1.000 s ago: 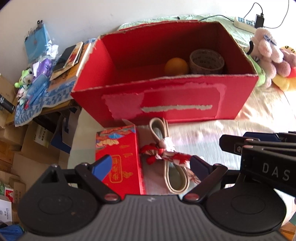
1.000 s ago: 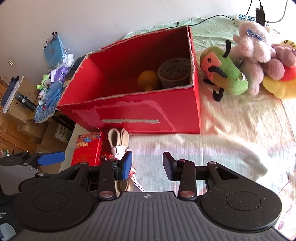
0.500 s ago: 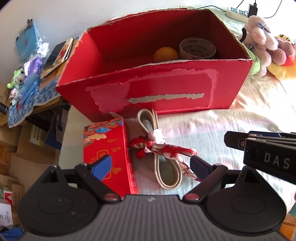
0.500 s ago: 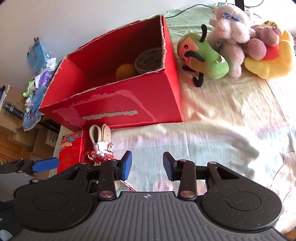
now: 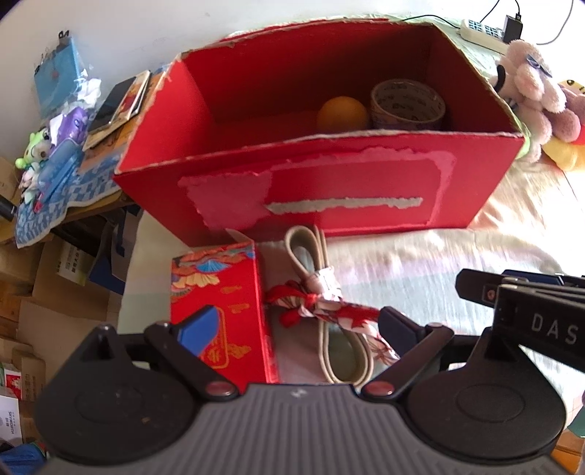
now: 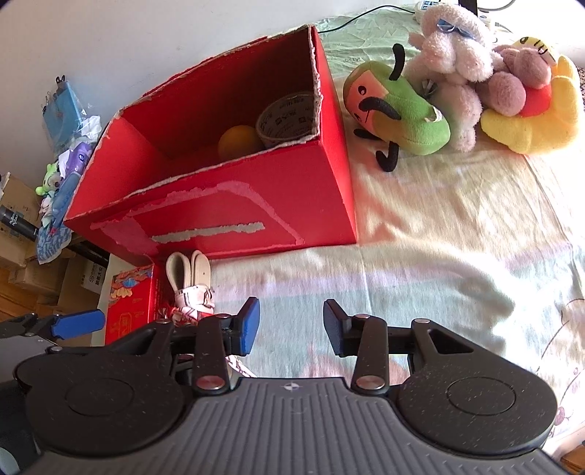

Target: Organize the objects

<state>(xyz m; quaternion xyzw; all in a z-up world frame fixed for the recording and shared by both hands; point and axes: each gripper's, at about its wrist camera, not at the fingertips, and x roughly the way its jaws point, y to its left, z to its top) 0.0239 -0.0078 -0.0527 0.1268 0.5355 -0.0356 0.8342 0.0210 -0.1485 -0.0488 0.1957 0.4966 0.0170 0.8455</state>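
Note:
An open red cardboard box [image 5: 329, 190] [image 6: 234, 204] stands on the bed, holding an orange ball [image 5: 342, 113] [image 6: 239, 140] and a tape roll [image 5: 407, 104] [image 6: 287, 118]. In front of it lie a small red patterned box [image 5: 219, 303] [image 6: 131, 303] and a beige coiled strap tied with a red-and-white ribbon [image 5: 321, 307] [image 6: 190, 281]. My left gripper [image 5: 296, 325] is open, its fingers astride the small box and the strap. My right gripper [image 6: 290, 323] is open over bare blanket, right of the strap.
Plush toys lie to the right of the box: a green one [image 6: 398, 117], a pink one [image 6: 464, 58] [image 5: 533, 84] and a yellow one [image 6: 541, 109]. A power strip [image 5: 482, 31] lies behind. At the left, a cluttered side table [image 5: 62, 146] and cardboard boxes [image 5: 22, 292] border the bed.
Both views have shifted: the left gripper rose and pulled back slightly, the right gripper swung right and higher, showing more plush toys. Both stayed open and empty.

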